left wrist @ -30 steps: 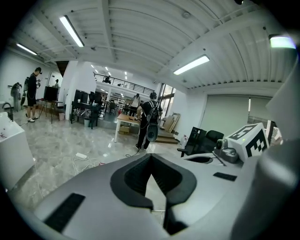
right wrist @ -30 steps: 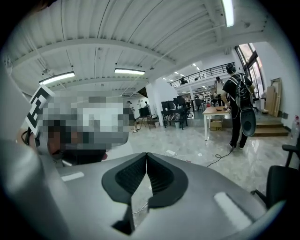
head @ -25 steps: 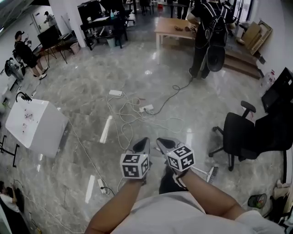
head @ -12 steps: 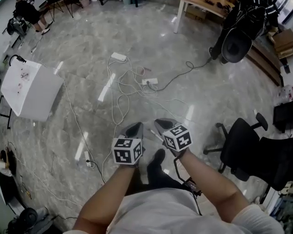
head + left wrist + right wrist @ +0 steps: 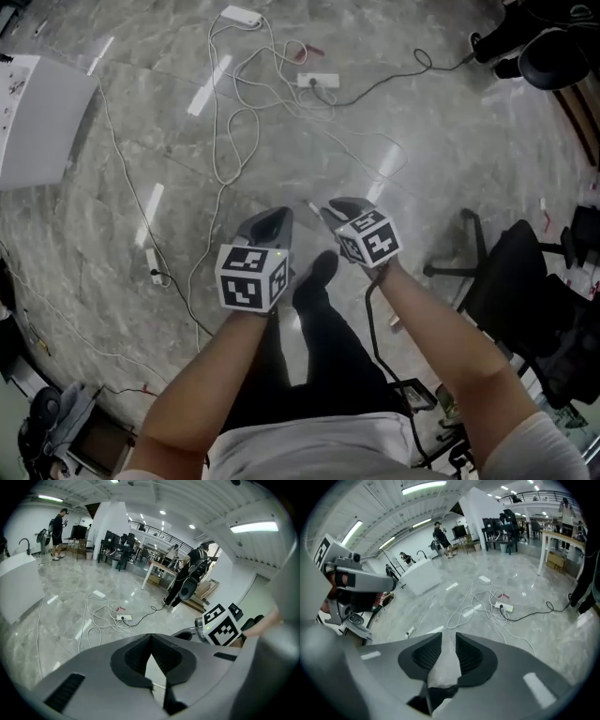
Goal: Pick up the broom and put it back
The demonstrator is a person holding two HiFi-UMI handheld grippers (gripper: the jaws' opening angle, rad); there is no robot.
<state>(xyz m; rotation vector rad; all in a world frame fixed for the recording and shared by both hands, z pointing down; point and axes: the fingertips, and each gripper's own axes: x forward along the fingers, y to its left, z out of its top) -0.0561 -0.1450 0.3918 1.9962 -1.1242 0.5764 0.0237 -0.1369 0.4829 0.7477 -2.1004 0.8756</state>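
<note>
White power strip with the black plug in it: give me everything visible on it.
The power strip is a slim white bar, plastic by the look of it, lying flat on the grey marbled floor. A black plug sits in it, and its black cable trails away across the floor. Loose white cables loop around and against the strip.

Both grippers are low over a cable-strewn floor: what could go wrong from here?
A step could snag the loose white cables lying ahead of the person's shoe. The office chair stands close by the right arm and could be bumped. The right gripper, jaws just opening and empty, might catch a cable.
</note>
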